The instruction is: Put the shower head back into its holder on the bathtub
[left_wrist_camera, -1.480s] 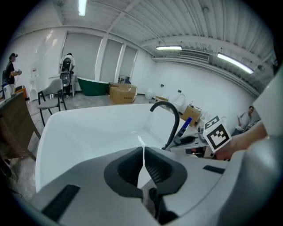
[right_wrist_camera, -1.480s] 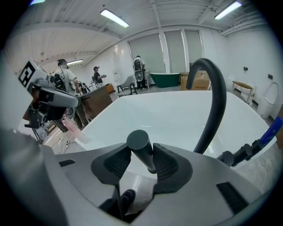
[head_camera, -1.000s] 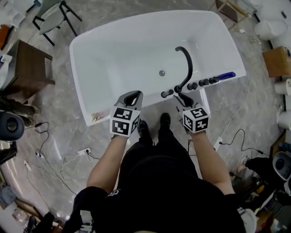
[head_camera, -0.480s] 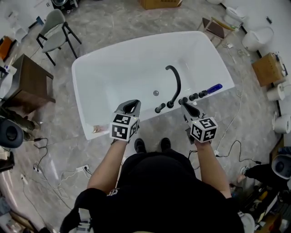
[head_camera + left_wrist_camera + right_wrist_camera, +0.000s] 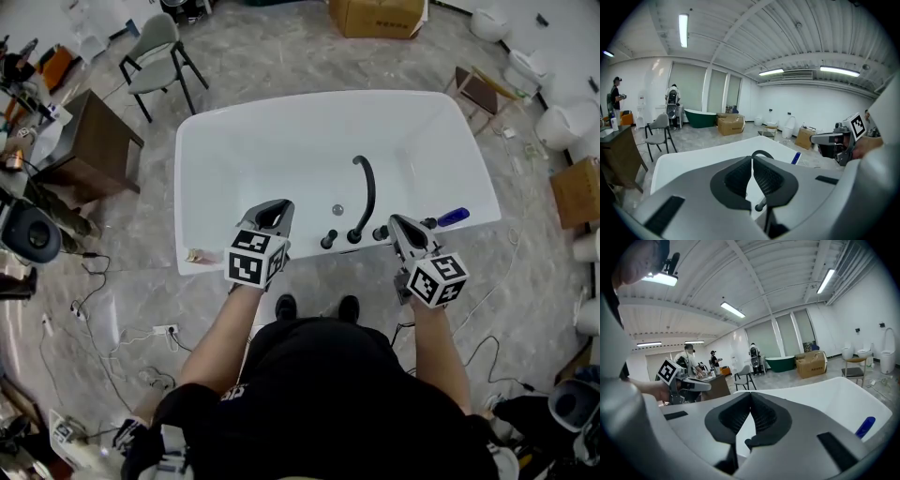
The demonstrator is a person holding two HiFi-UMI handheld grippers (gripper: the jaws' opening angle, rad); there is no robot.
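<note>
1. Here the white bathtub (image 5: 225, 150) fills the middle of the head view. It stands on a grey marbled floor (image 5: 141, 281) with its long near rim toward us.
2. Off its far left corner we see a brown table (image 5: 89, 145) and a grey chair (image 5: 159, 52). A cardboard box (image 5: 377, 17) sits beyond the far rim.
3. Our left gripper (image 5: 274, 210) hangs over the near rim, left of its middle. Its jaws are pressed together with nothing between them.
4. Our right gripper (image 5: 401, 225) hangs over the near rim further right. Its jaws have just been closing and now meet on nothing.
5. A black curved spout (image 5: 367, 187) rises from the middle of the near rim and arches over the basin.
6. A row of small black fittings (image 5: 380, 232) runs along that rim beside the spout's foot. The right gripper hides the row's right end.
7. The slim black piece at the row's left end looks to us like the shower head (image 5: 328, 240). It is seated at a tilt in the rim, free of both grippers.
8. A blue object (image 5: 452, 217) lies on the near rim toward the right corner.
</note>
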